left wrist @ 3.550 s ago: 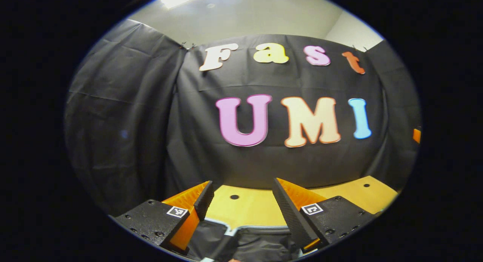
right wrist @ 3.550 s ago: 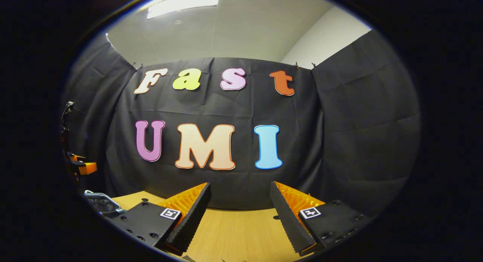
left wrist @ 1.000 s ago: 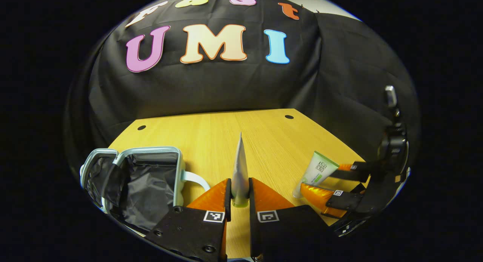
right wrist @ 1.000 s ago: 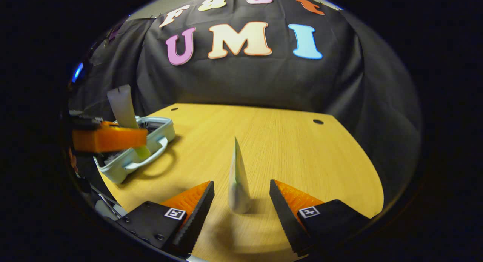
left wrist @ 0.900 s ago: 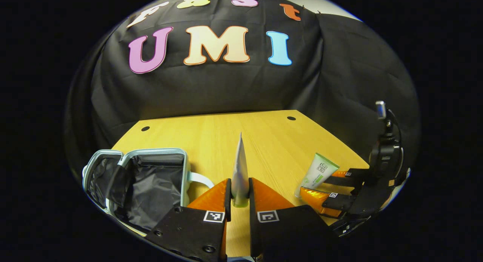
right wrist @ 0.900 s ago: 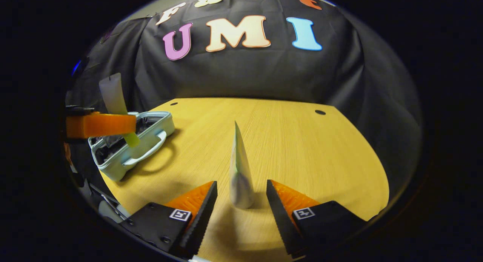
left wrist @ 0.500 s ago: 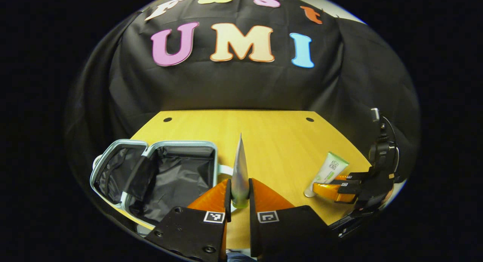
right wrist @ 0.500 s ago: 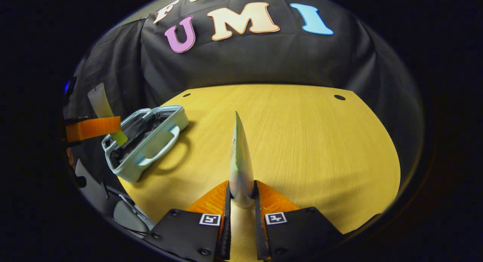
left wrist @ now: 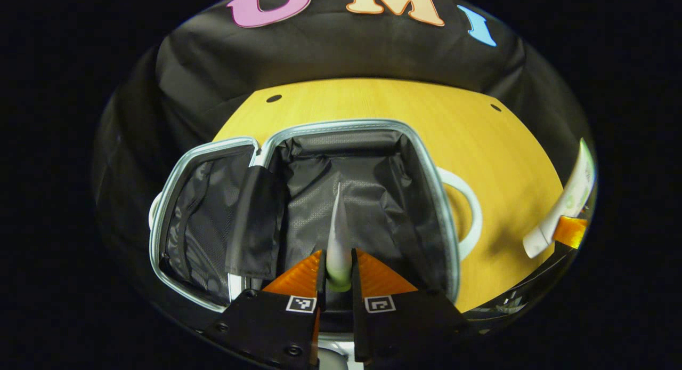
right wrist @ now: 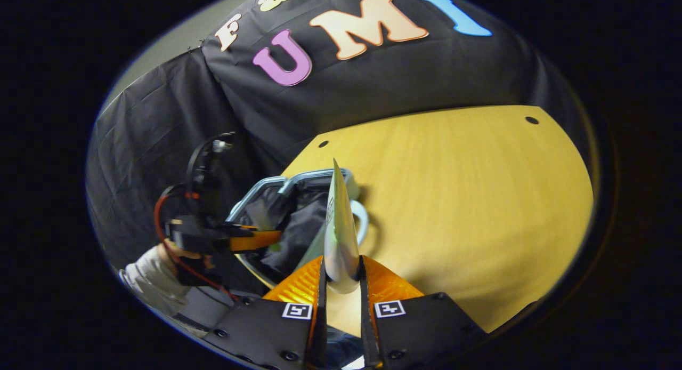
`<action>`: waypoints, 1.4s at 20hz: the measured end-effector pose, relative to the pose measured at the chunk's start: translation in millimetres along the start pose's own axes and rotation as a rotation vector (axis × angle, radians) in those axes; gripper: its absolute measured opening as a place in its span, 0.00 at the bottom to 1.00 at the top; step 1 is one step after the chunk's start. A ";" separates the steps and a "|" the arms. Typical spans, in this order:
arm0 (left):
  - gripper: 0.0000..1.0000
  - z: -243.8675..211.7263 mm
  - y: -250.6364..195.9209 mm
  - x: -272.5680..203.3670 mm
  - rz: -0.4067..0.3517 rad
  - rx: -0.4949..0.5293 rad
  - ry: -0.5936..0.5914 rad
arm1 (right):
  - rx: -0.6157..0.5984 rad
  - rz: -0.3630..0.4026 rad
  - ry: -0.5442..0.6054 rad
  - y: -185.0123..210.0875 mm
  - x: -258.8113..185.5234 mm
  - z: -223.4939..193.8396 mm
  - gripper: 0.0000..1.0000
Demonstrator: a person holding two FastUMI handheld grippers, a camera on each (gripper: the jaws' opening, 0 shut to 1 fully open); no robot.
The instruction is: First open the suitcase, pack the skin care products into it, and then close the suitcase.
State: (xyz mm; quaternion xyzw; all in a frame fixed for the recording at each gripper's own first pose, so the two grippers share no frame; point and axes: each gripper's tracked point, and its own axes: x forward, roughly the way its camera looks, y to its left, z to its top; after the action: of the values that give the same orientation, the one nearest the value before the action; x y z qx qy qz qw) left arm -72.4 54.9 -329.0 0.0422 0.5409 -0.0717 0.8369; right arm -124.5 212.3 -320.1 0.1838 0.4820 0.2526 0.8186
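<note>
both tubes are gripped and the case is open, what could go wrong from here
1. The left gripper pinches its tube only near the cap end; the tube could pivot or slip before it is laid in the suitcase.
2. The right gripper, with the second tube, is close beside the left one at the case; they may collide.
3. A loose lining flap hangs inside and could snag a tube or catch in the rim at closing.

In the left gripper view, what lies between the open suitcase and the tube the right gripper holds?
Bare wooden table, crossed only by the suitcase's own pale handle; the other tube hangs beyond it, seen in the left gripper view.
</note>
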 end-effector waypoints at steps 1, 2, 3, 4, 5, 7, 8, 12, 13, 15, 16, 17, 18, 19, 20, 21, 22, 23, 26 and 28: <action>0.19 2.6 0.0 6.6 -0.021 -0.001 0.000 | -0.005 0.020 0.013 15.7 7.2 -0.1 0.24; 0.21 6.3 1.0 11.6 -0.035 -0.005 -0.015 | -0.013 0.034 0.031 31.2 12.2 -3.7 0.28; 0.22 10.8 2.8 13.3 -0.046 -0.016 -0.039 | -0.016 0.042 0.044 43.9 18.5 -5.5 0.28; 0.41 14.9 2.0 11.6 -0.065 -0.030 -0.059 | -0.020 0.054 0.062 55.7 25.4 -8.3 0.28; 0.59 19.2 1.1 5.4 -0.091 -0.040 -0.094 | -0.025 0.062 0.070 65.9 30.3 -9.0 0.24; 0.96 26.1 6.6 -8.3 -0.133 -0.073 -0.142 | -0.040 0.068 0.089 82.6 43.4 -10.7 0.28; 0.94 28.1 13.9 -17.5 -0.146 -0.099 -0.161 | -0.042 0.069 0.098 90.2 51.2 -12.2 0.28; 0.92 35.1 71.1 -58.7 -0.128 -0.185 -0.254 | -0.064 0.004 0.165 95.9 92.8 -31.5 0.28; 0.92 33.4 89.7 -64.2 -0.107 -0.201 -0.269 | -0.066 -0.025 0.187 92.4 102.6 -37.7 0.23; 0.92 29.4 130.1 -76.3 -0.061 -0.238 -0.295 | -0.065 -0.087 0.213 85.6 118.5 -48.5 0.28; 0.92 25.8 150.6 -77.9 -0.039 -0.259 -0.298 | -0.057 -0.119 0.226 83.4 123.9 -52.6 0.24; 0.92 18.8 173.4 -77.5 -0.017 -0.286 -0.294 | -0.047 -0.143 0.224 81.9 126.2 -52.1 0.29; 0.92 11.7 195.1 -78.4 0.006 -0.308 -0.284 | -0.038 -0.163 0.219 81.1 127.6 -51.5 0.29; 0.92 5.2 216.5 -78.4 0.029 -0.324 -0.280 | -0.025 -0.169 0.209 83.1 126.3 -47.1 0.31; 0.94 0.9 240.6 -80.2 0.055 -0.337 -0.279 | -0.015 -0.174 0.191 84.4 129.6 -44.8 0.31; 0.92 -3.8 266.4 -79.4 0.080 -0.350 -0.279 | -0.008 -0.183 0.178 84.5 129.8 -39.3 0.37; 0.92 -6.4 289.1 -78.0 0.102 -0.361 -0.278 | -0.007 -0.192 0.163 85.8 128.3 -33.3 0.55; 0.92 -9.7 311.8 -72.5 0.128 -0.372 -0.275 | -0.005 -0.205 0.139 84.4 125.9 -28.1 0.73; 0.92 -11.6 366.8 -53.7 0.167 -0.396 -0.244 | 0.008 -0.236 0.048 88.2 115.3 1.4 0.97; 0.92 -15.1 392.0 -36.4 0.174 -0.408 -0.194 | 0.011 -0.251 0.004 86.2 107.3 13.0 0.98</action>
State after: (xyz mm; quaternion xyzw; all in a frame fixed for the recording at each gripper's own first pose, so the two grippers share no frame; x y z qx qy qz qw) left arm -35.7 446.4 -304.8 -0.0886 0.4558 0.1076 0.8791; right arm -89.6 344.3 -341.8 0.1258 0.5042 0.1456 0.8419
